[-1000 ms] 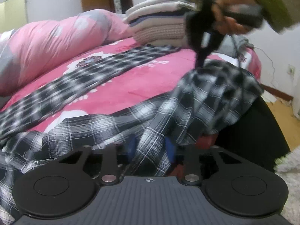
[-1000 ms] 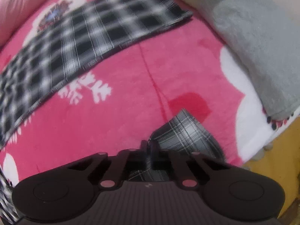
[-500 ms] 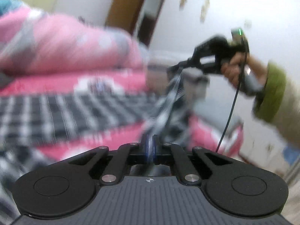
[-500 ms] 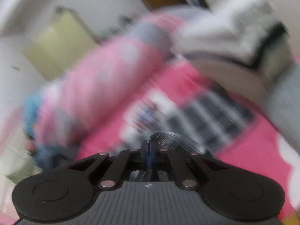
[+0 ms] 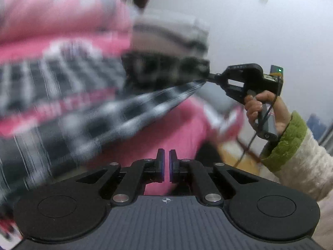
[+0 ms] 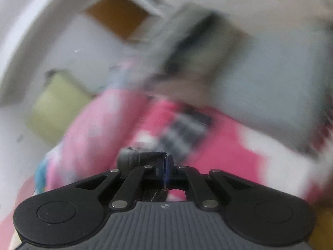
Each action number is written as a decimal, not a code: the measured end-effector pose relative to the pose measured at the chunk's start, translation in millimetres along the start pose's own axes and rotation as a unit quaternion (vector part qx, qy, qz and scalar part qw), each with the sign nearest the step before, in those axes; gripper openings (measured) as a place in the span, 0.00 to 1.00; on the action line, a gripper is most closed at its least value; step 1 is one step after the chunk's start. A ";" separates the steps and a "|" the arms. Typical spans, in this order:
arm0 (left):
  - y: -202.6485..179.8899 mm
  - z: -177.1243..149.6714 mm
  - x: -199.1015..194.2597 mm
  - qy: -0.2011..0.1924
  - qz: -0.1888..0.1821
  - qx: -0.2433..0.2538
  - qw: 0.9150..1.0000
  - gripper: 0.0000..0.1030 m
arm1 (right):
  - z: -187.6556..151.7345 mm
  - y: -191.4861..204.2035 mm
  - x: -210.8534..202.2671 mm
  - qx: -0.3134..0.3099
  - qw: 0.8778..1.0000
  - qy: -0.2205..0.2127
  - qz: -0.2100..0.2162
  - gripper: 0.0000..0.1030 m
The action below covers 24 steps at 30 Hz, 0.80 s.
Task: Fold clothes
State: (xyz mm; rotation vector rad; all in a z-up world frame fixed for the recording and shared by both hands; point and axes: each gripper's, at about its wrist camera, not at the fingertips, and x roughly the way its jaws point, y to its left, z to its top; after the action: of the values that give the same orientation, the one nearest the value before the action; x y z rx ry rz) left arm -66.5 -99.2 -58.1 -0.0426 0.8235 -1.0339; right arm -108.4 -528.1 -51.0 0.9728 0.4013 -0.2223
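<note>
Right tool (image 5: 210, 76) clamps the black-and-white plaid cloth shirt (image 5: 129, 112) above the pink bed (image 5: 183, 129); left tool (image 5: 166, 165) closed, empty.

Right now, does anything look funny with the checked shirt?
Yes. Only the right gripper pinches the checked shirt, pulling one corner up off the pink bed. The left gripper is shut on nothing.

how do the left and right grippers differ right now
The right gripper is shut on a corner of the plaid shirt; the left gripper is shut on nothing visible. Cloth stretches taut from the right gripper's tips; the left gripper's tips show only pink bedding beyond. Both are shut.
</note>
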 end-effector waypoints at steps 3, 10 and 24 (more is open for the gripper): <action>2.6 -11.9 21.6 0.041 0.011 -0.008 0.999 0.03 | -17.1 -53.9 4.0 0.051 0.998 0.014 -0.035 0.01; 9.6 -12.5 13.4 0.018 0.048 -0.014 0.999 0.32 | -12.7 -57.5 -20.6 0.004 0.996 -0.055 -0.065 0.02; 7.7 -11.0 -2.0 -0.035 0.233 0.087 0.968 0.44 | -69.7 44.0 29.7 -0.458 0.885 0.018 -0.076 0.66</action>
State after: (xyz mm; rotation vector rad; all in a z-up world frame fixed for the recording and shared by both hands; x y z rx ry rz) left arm -68.1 -89.8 -67.8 0.2535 0.6329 -0.6501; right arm -81.7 -445.8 -65.1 0.0076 0.5438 -0.1283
